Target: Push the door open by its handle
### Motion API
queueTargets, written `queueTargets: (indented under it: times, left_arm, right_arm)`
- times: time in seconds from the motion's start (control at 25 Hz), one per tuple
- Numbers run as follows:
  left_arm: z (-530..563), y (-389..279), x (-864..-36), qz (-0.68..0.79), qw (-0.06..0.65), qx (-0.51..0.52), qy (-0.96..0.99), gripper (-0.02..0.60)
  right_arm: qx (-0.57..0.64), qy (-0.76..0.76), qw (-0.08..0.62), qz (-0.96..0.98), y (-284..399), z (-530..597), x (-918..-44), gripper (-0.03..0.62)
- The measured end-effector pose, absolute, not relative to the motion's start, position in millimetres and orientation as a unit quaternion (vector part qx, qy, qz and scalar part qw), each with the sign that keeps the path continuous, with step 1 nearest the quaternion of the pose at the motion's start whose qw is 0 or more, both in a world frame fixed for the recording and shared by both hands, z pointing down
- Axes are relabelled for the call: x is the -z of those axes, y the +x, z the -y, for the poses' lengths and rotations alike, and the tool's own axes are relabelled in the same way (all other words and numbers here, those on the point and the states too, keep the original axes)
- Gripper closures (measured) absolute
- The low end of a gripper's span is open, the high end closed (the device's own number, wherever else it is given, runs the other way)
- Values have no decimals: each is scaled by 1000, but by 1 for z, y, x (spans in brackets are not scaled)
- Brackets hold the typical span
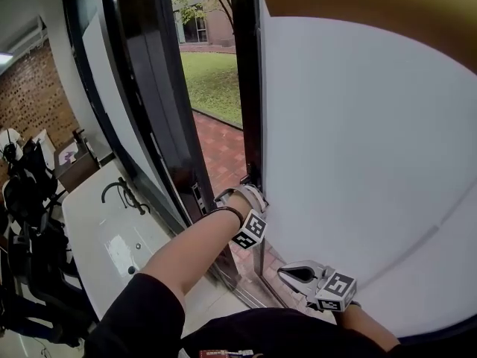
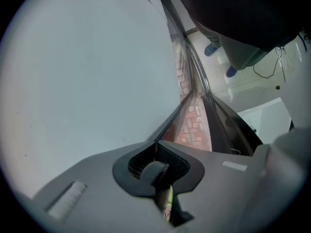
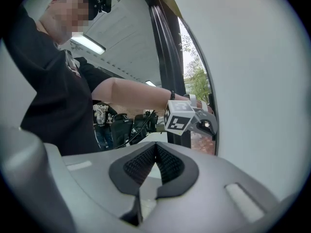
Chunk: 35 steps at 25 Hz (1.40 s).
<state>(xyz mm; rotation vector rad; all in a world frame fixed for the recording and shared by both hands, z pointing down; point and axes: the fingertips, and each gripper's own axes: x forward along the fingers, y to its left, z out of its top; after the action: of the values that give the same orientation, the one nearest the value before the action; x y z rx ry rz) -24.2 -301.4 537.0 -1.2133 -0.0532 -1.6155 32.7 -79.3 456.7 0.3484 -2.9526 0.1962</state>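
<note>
One door handle (image 2: 156,171); left tool (image 1: 246,194); right tool (image 1: 287,274).

Between the left tool's (image 2: 155,147) jaws a rounded bar (image 2: 154,172) shows only as blur; beyond it the door (image 1: 358,162) is cut off.

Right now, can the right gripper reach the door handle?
Probably not cleanly: the left gripper is clamped on the handle, and the right gripper sits lower, shut, beside the white door.
</note>
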Motion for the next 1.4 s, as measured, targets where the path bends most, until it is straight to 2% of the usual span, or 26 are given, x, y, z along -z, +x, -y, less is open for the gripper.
queueTargets:
  times: [0.36,0.56,0.64,0.72,0.84,0.92,1.08,1.24,1.4]
  left_arm:
    - [382,56,-540,32,587,624,-515,579]
    - [414,128,-540,44,626,570,-531,580]
    - [467,164,-539,42,635,544,-547,580]
    - [567,180,-552,40,639,518,-567,580]
    - [678,152,-587,54,649,486,-582,580]
    - [652,156,-595,70,658,471,-584,580]
    - [540,250,-584,105,657,433,-608,581]
    - [542,293,-579,130,662,382,-631,581]
    - [527,325,-598,160,655,344,-653,581]
  right_arm:
    - [-67,201,92,973,65,159,-480,594]
    - [-69,265,90,958,92,215,-483,594]
    - [-68,284,93,952,110,275,-491,594]
    - [-68,294,105,948,108,380,-515,594]
    - [-70,310,116,941,55,499,-563,594]
    - [-79,321,111,937,49,482,-576,594]
    - [-79,330,105,935,128,403,-586,594]
    - [-56,339,108,933,159,446,-608,594]
    - [-88,343,105,929,184,453,-646,594]
